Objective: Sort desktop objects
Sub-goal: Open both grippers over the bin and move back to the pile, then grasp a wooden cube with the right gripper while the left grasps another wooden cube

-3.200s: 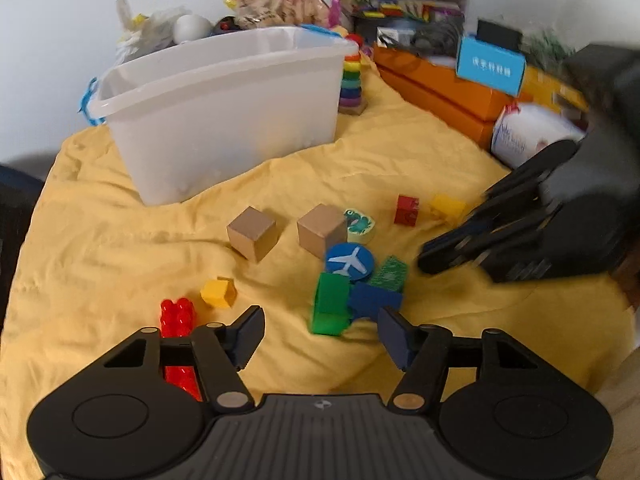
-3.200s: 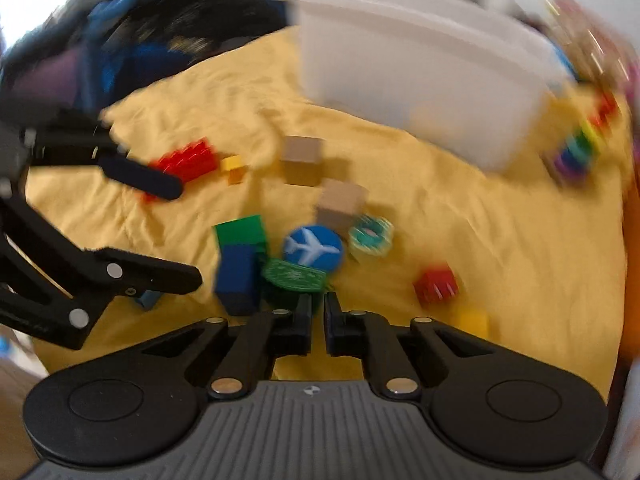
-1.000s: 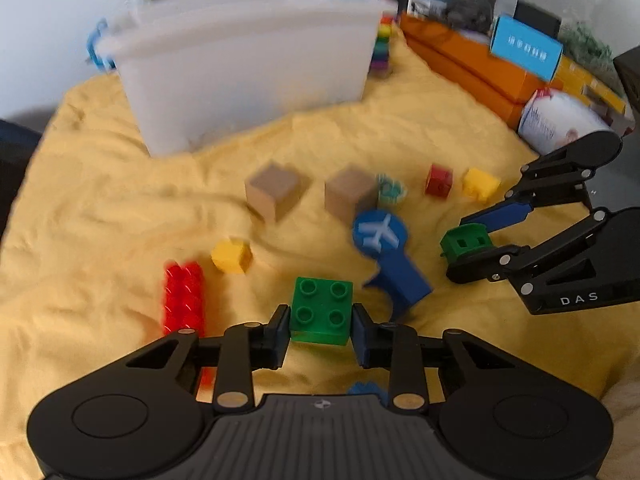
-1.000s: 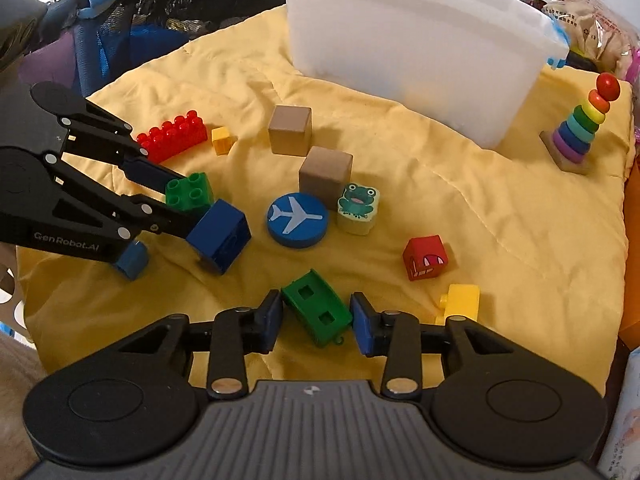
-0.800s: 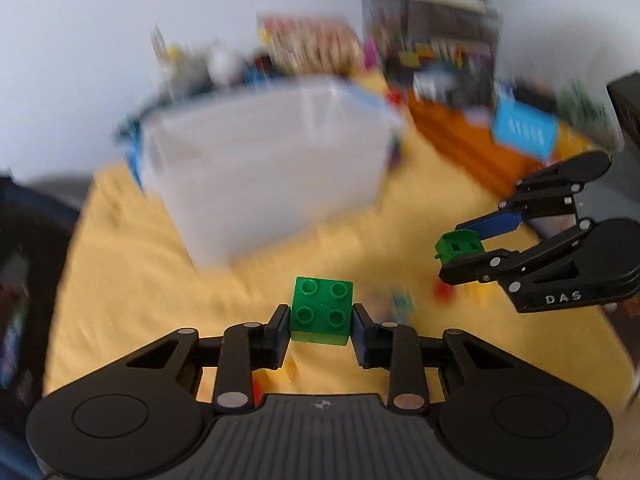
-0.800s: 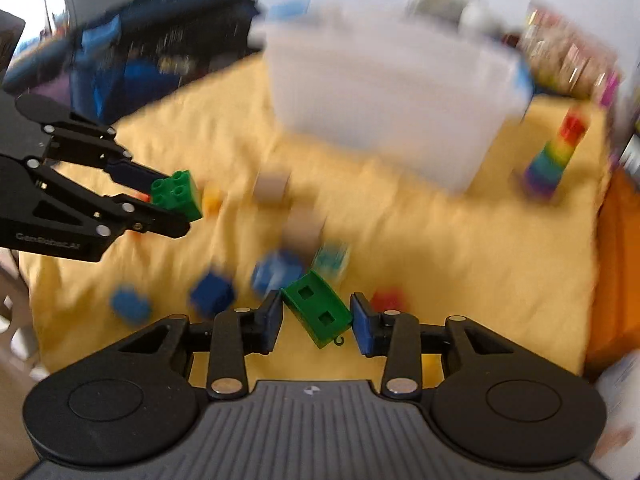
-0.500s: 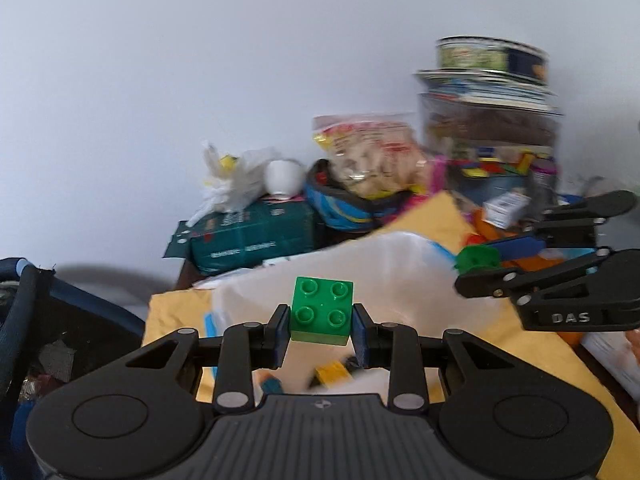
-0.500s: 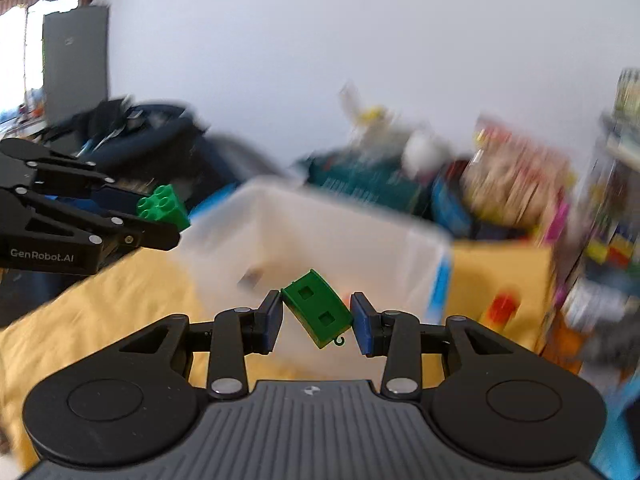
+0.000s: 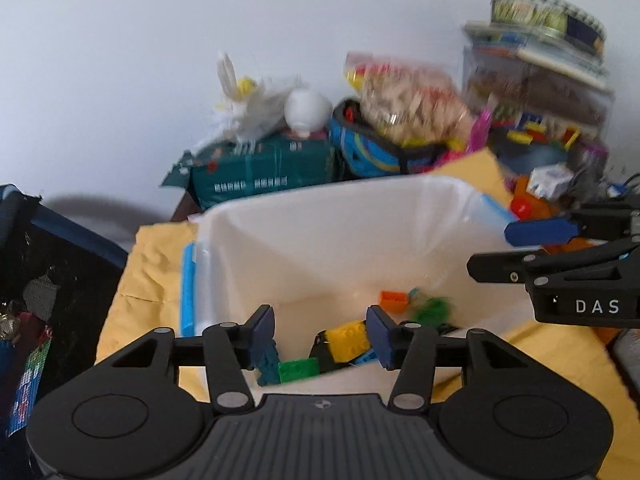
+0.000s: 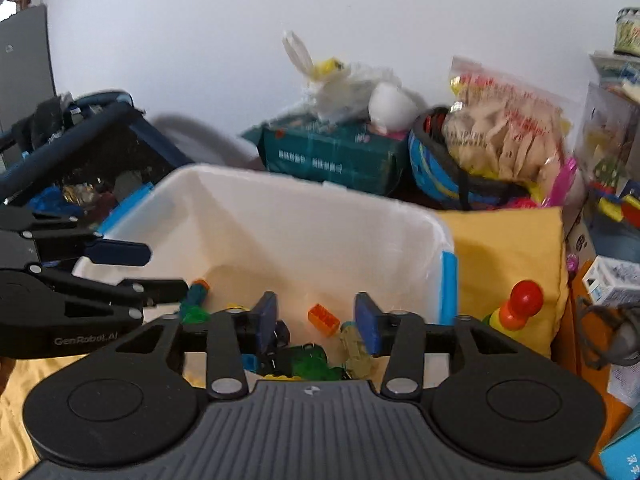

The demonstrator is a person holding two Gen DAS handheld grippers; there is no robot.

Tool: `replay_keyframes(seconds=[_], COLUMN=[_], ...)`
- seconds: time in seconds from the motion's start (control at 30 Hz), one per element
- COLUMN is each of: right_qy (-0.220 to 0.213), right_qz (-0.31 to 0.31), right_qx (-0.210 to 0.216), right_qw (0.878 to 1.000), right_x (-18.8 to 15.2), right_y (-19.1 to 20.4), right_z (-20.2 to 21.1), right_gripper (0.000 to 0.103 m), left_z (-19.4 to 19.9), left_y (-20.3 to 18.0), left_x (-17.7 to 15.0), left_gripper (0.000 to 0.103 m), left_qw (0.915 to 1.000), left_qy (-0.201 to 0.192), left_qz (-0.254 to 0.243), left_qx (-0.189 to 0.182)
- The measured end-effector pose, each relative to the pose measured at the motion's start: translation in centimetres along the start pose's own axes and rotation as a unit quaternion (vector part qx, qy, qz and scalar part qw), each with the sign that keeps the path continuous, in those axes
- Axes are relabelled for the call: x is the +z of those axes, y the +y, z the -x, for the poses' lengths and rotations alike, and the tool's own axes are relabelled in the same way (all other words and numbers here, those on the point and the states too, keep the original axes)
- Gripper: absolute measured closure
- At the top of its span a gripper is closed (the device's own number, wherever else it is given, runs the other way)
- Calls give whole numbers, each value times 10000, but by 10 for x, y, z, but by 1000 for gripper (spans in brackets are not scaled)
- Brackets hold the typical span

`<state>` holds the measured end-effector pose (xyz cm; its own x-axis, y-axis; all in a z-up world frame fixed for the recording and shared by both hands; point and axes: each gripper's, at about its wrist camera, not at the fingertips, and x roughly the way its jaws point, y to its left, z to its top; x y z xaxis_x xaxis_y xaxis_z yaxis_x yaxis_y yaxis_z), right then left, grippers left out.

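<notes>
Both grippers hover over the white plastic bin [image 9: 280, 216], which also shows in the right wrist view [image 10: 304, 196]. My left gripper [image 9: 320, 336] is open and empty above the bin's near side. My right gripper [image 10: 316, 322] is open and empty too; it also shows at the right of the left wrist view [image 9: 492, 250]. In the bin lie a green brick [image 9: 298, 370], a yellow brick [image 9: 348, 340], an orange brick [image 9: 394, 300] and a blurred green piece [image 9: 434, 308]. The right wrist view shows the orange brick [image 10: 324, 320] and green pieces [image 10: 310, 362].
A yellow cloth [image 10: 508, 248] covers the table. A rainbow stacking toy with a red ball top [image 10: 520, 304] stands right of the bin. A green box [image 9: 260, 172], snack bag [image 9: 408, 100] and stacked boxes [image 9: 536, 80] crowd the back. A dark bag [image 9: 40, 272] sits left.
Both grippers have opened over the bin. The green brick has left my left gripper and the green piece has left my right gripper; both now lie in the bin.
</notes>
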<state>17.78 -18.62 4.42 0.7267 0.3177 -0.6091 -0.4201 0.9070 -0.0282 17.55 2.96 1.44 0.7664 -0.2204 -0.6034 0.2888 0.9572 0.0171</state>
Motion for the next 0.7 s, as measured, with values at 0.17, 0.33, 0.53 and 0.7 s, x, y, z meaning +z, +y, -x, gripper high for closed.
replay_keyframes(seconds=[0.17,0.33,0.53,0.7], right_qy=[-214,59,561,923], right_qz=[-31,-220,-425,-101], right_qx=[236,439,755,948], right_qw=[9995,9988,9947,9912], right_x=[-21,-64,-107,-119], right_y=[6,19,29,50], right_z=[34,45,33,20], right_gripper=[51,49,49,52], left_z=[47,52,36,39], left_y=[-10,-30,-50,-50], left_x=[-29,-84,-129,-137], left_gripper=[32,32,32,32], left_qw=[9996,9988,9941,9942], left_qy=[-244,347,881,852], left_qz=[-105,-320,-510,-628], left_qx=[12,-152,-383,-213])
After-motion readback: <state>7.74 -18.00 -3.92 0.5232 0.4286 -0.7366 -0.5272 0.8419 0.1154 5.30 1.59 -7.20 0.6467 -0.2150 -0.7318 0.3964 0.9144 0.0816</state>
